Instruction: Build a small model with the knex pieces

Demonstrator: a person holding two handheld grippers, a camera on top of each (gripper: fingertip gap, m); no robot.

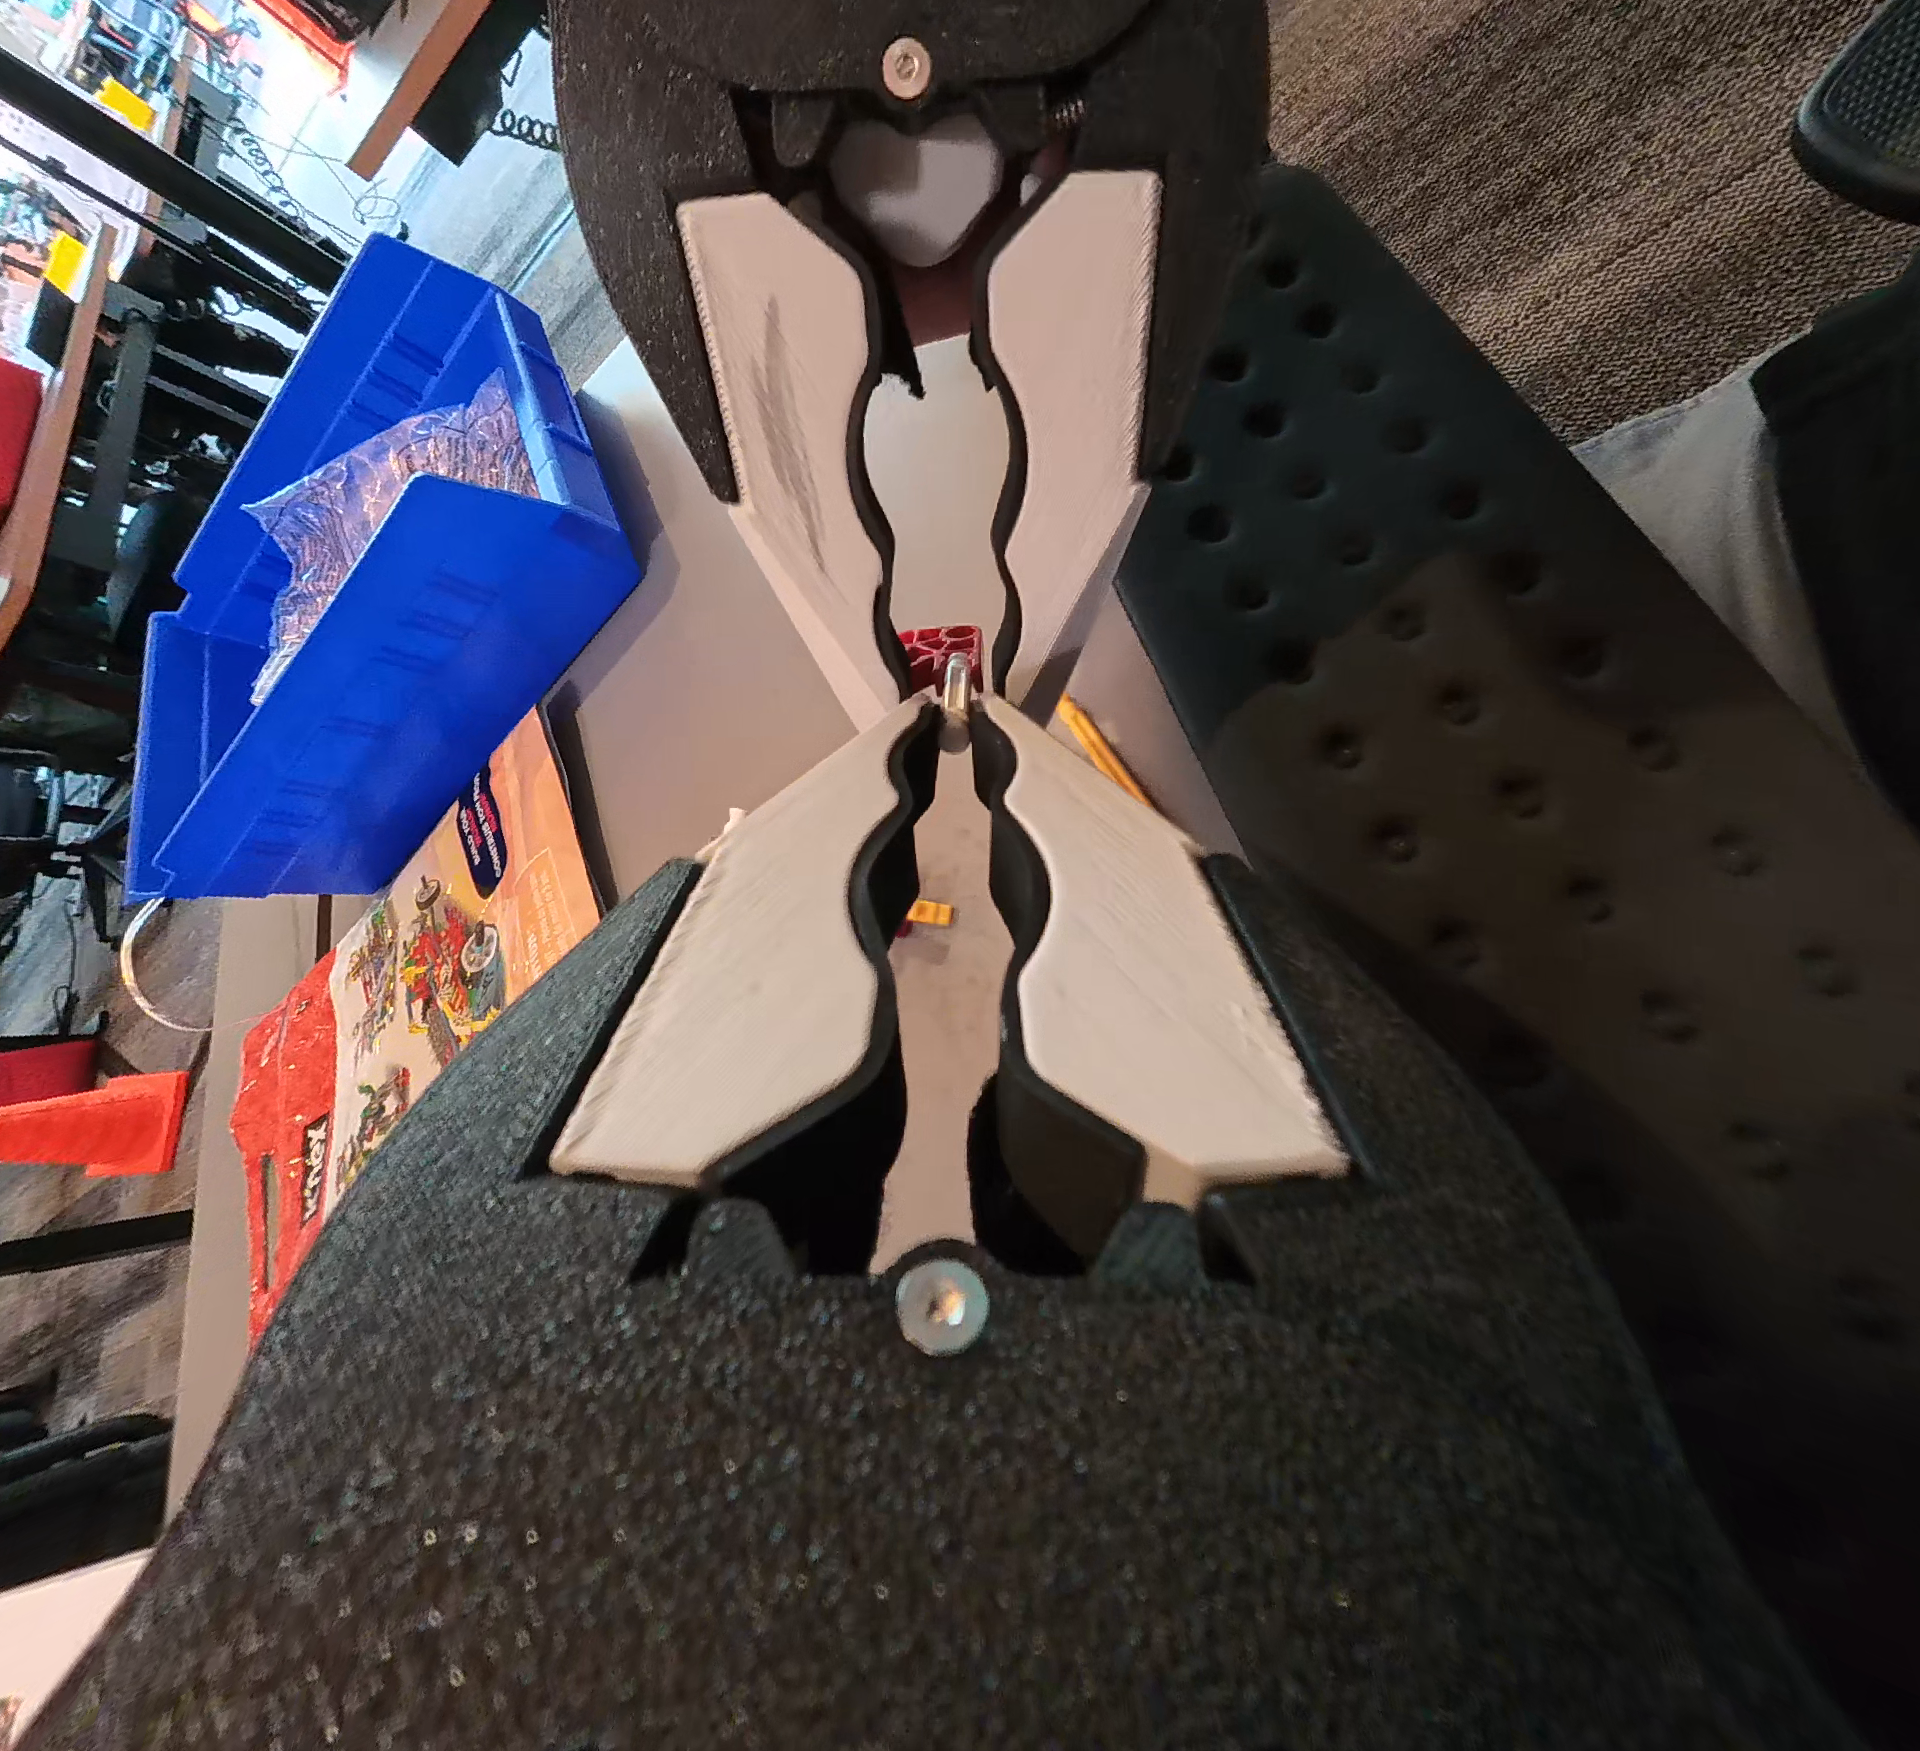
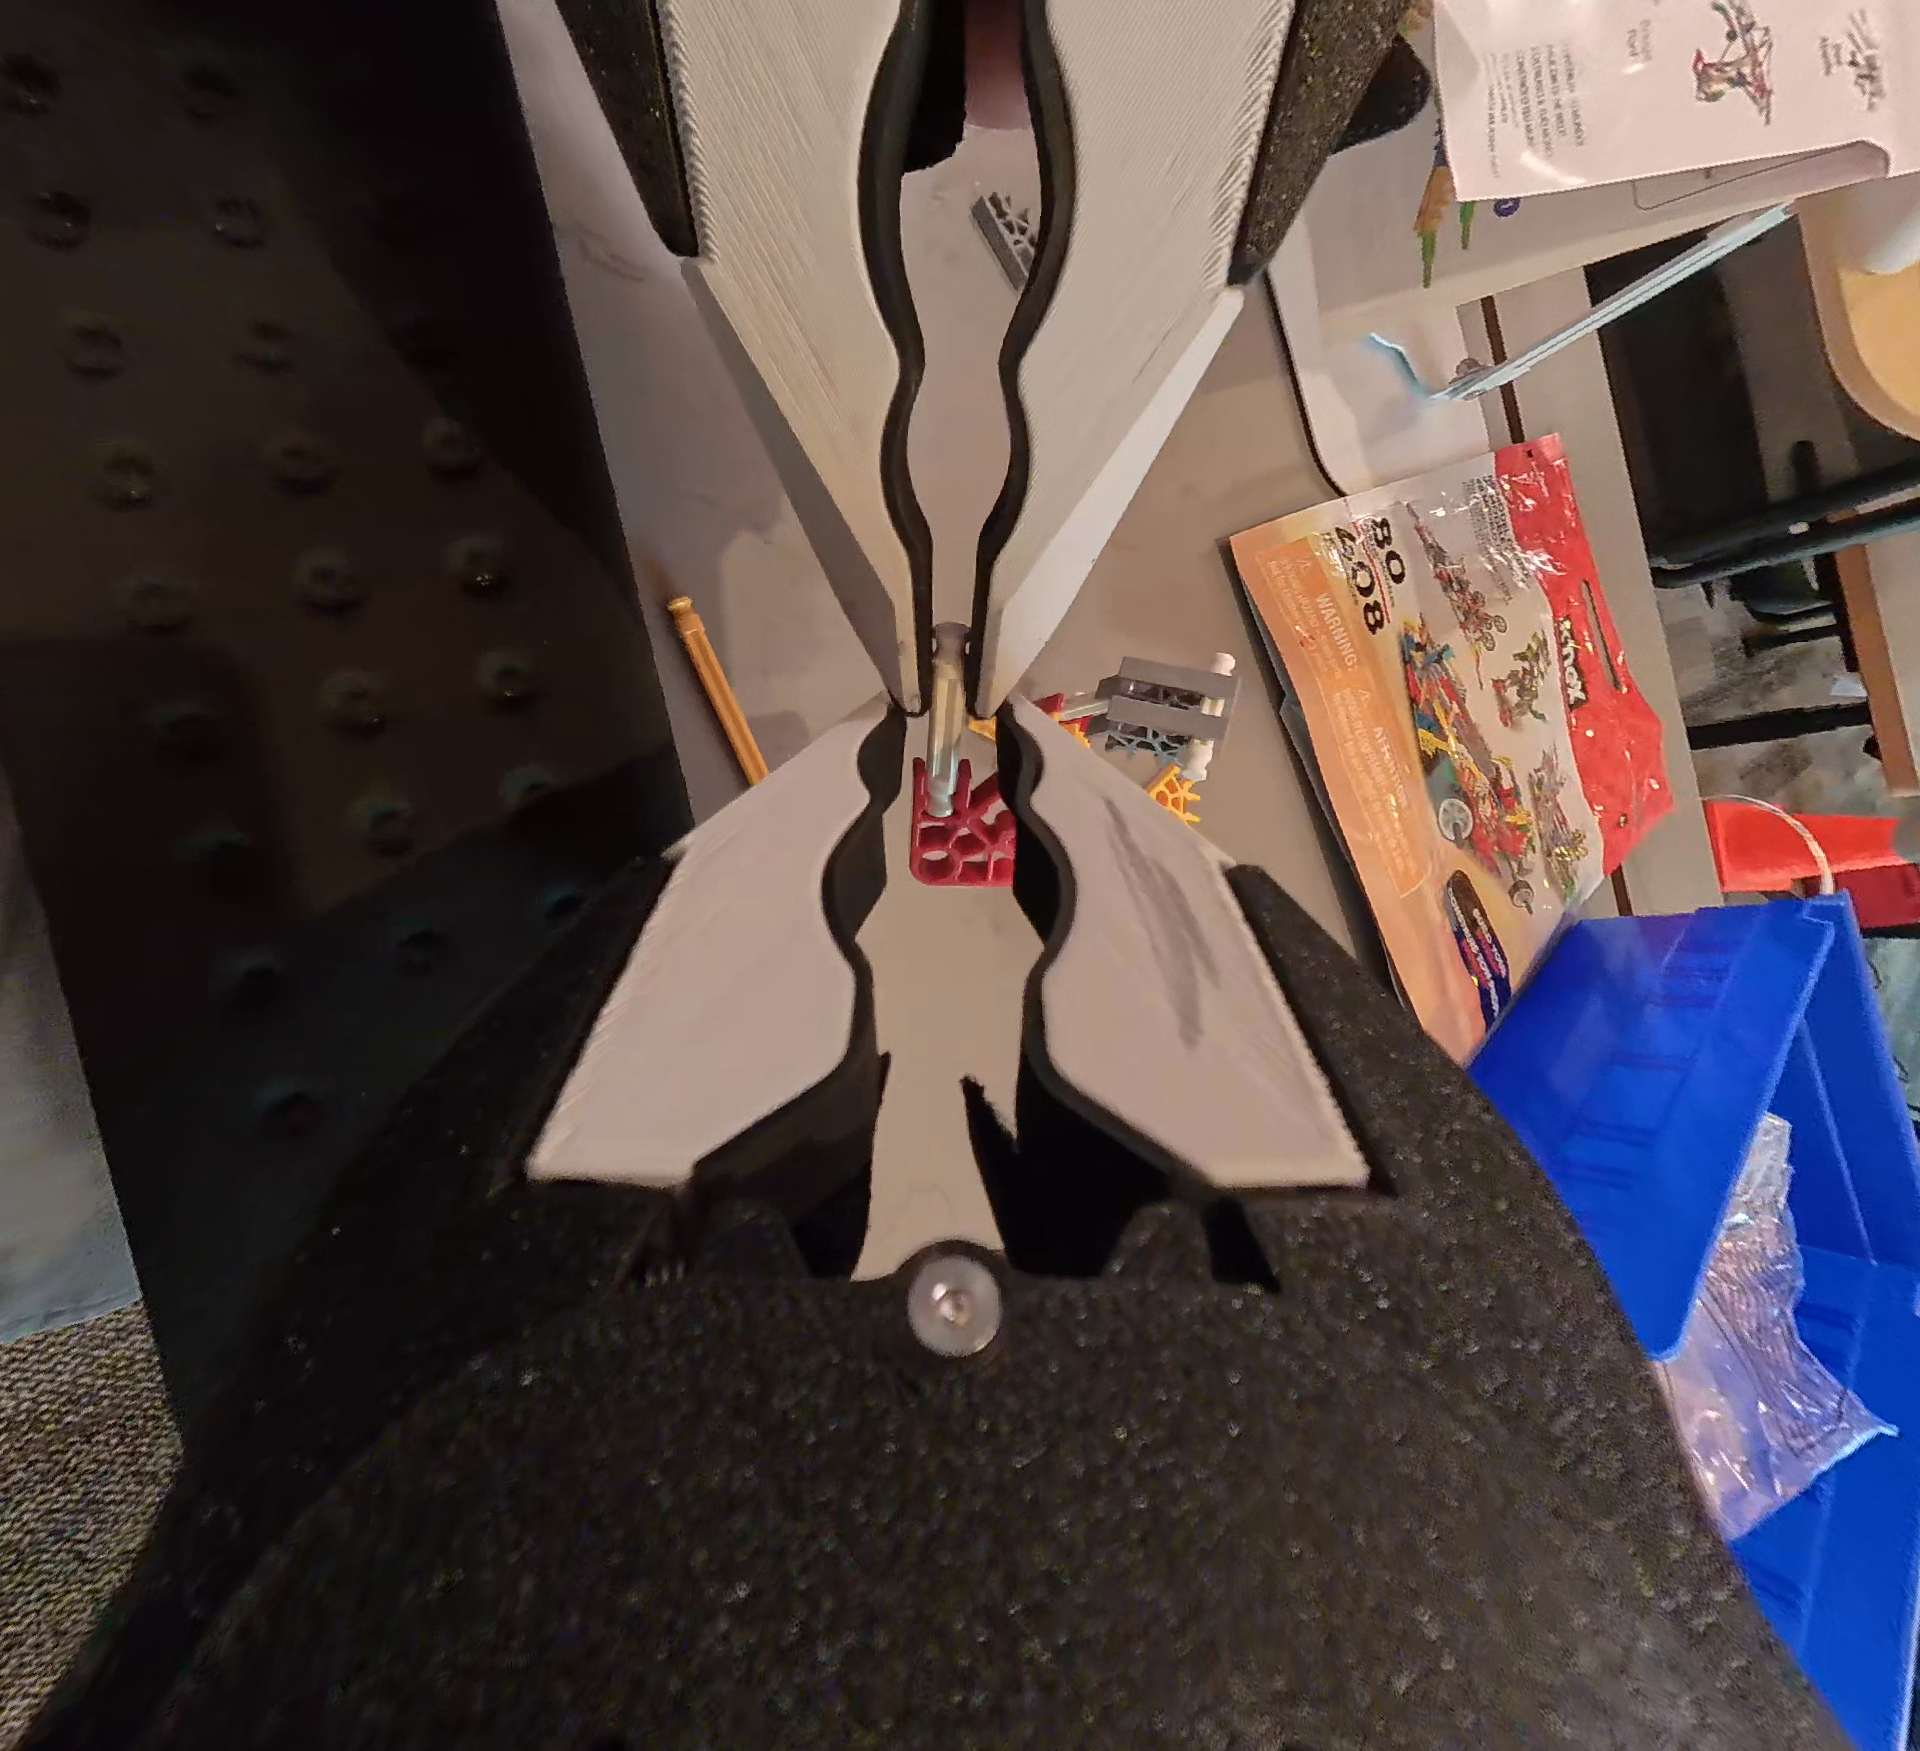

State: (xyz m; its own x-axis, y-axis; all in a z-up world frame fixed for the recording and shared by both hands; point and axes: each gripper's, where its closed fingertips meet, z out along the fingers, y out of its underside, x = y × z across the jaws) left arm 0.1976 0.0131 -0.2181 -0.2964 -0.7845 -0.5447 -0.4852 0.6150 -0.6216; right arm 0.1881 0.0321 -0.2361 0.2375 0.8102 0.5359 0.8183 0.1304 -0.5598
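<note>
Over by the grey table (image 2: 1143, 475) I count one of most things. One big black panel with holes (image 2: 260, 454) stands just beside the table. One blue bin (image 1: 395, 662) sits on the table with crinkly clear bags inside. One red and orange toy bag (image 2: 1455, 714) lies flat near the bin. One white paper sheet (image 2: 1662, 39) with drawings lies farther back.

Two grippers meet nose to nose above the table. The left gripper (image 1: 956, 725) has its jaws almost closed, pinching one thin clear rod (image 2: 940, 766) near its end. The right gripper (image 2: 948, 719) has its jaws a little wider, and they hug one small red piece (image 2: 961, 844) from both sides. The far end of the rod sits in that red piece, so both things hang between the two grippers, above the table.

I think this hold works best when both grippers line up straight along the rod and squeeze softly. The rod looks thin and slippery, so a crooked push could make it pop out.

One gold stick (image 2: 717, 683) lies on the table next to the black panel. One small pile of grey and yellow pieces (image 2: 1164, 714) lies just beside the grippers, too mixed up for me to count. One grey piece (image 2: 1006, 231) lies alone farther off.
</note>
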